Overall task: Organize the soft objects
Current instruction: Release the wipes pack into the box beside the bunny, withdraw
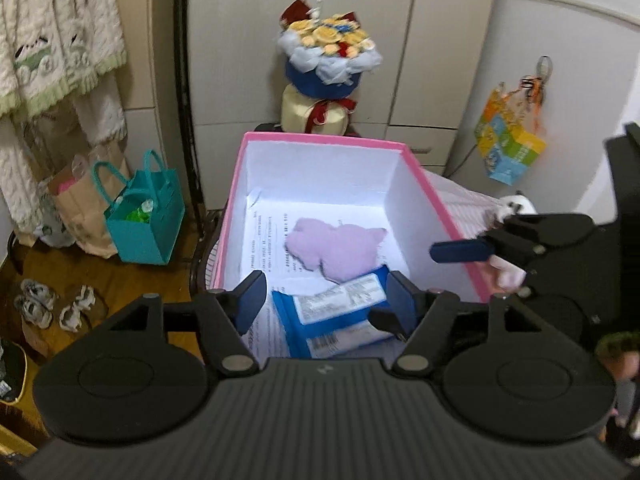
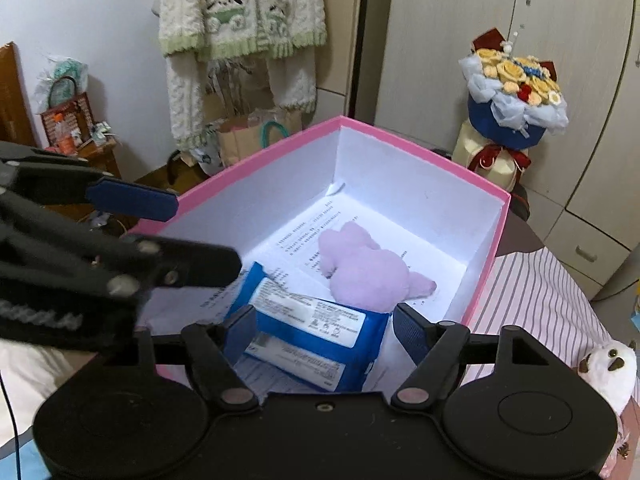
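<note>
Pink-rimmed box point(image 2: 486, 276) already holds the purple plush point(image 2: 368, 270) and blue tissue packs point(image 2: 316, 332); both the left gripper point(image 1: 324, 300) and right gripper point(image 2: 324, 330) hang wide and empty above, so dipping could snag the rim.

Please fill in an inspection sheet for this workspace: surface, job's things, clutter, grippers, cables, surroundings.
Surface: striped cloth under the pink box.
Job's things: purple soft toy and blue packs lie in the box on printed paper; the toy's edge overlaps the packs. A white plush toy lies outside on the cloth.
Clutter: nothing seen in the box.
Grippers: left gripper and right gripper over the box's near end, jaws open, holding nothing.
Cables: thin dark cord at the right view's left edge.
Surroundings: cupboard, bouquet, teal bag, shoes.
</note>
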The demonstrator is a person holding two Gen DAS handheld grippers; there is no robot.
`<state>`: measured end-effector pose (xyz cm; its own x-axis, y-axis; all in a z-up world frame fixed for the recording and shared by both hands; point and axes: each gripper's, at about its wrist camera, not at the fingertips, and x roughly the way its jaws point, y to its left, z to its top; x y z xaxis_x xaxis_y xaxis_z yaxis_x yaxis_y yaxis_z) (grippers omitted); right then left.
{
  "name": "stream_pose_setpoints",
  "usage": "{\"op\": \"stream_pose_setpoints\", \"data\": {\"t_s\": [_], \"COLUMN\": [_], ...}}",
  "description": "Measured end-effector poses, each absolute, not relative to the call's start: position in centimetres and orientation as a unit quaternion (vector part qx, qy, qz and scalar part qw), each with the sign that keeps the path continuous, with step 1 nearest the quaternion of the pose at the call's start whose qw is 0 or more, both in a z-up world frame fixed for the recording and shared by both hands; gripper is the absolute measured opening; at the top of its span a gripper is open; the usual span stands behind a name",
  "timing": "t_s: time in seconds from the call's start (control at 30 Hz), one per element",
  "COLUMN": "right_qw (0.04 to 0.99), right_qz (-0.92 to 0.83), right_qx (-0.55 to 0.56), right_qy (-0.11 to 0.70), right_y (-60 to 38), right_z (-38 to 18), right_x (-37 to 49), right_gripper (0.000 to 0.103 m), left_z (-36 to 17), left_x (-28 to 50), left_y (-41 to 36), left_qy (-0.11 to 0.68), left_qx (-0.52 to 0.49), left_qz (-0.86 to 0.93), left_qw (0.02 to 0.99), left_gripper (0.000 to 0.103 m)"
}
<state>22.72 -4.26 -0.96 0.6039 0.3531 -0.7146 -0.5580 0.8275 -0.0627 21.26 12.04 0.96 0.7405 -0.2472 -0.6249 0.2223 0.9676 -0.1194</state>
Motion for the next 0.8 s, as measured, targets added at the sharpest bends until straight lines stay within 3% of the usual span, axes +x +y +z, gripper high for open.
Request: {"op": "stream_pose_setpoints", "data": {"t_s": [0.47,0.8], "right_qw": [0.895,0.91], "right_qz": [0.272,0.264], "right_qx": [-0.164,-0.167], "right_qy": [0.313,0.273], "right_y": [-6.7,-14.3], "right_z": [3.1,4.9], "right_x": [15.2,8.6], "right_gripper": [0.08,0.084], "left_z": [4.9,7.4], "left_x": [13.6,8.5], "left_y": [11.0,8.9], "left_qy": [0.293,0.23], "left_qx": [-0.007,0.007], "left_qz": [-0.157,-0.213], "left_qw": [0.943,0.95], "left_gripper": [0.073,0.082]}}
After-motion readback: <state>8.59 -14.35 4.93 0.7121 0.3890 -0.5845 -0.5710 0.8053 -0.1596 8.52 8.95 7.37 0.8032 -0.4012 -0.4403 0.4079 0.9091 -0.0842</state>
